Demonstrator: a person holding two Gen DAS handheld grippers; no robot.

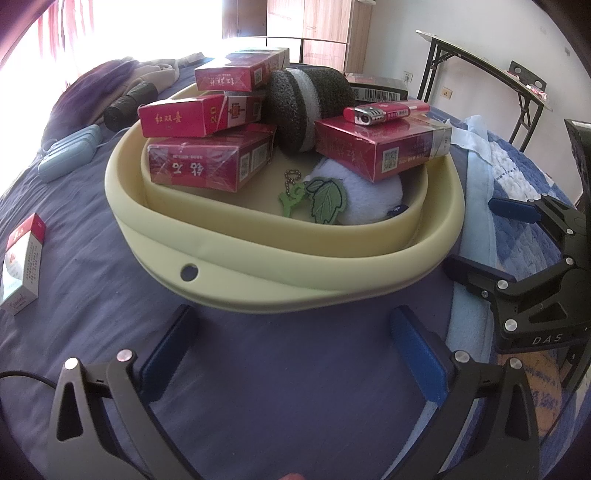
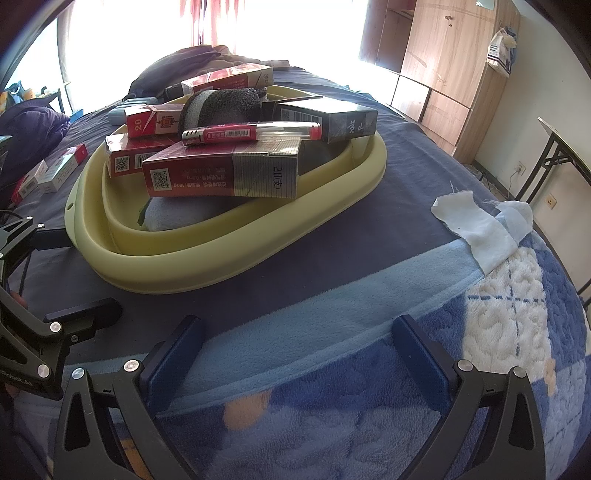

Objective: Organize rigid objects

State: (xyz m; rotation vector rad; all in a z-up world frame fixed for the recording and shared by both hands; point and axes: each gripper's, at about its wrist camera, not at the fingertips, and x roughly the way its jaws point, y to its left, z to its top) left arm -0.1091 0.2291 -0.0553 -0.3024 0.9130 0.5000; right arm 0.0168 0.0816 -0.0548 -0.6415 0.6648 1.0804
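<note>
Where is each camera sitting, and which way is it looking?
Left wrist: on the left claw, low over the bed, facing the yellow basin; its own open fingers show, with the right claw at the right edge.
Right wrist: on the right claw, over the blue blanket, facing the basin from its other side; the left claw shows at left.
Shared: the basin and the red lighter on a red pack.

This was a home bedroom: a bed under a dark blue sheet (image 2: 424,155) and a fleecy blue-and-white checked blanket (image 2: 517,332), a tall wooden wardrobe (image 2: 443,55) against the wall, pink curtains (image 2: 207,18) at a bright window, and a black-legged folding table (image 1: 487,70).
</note>
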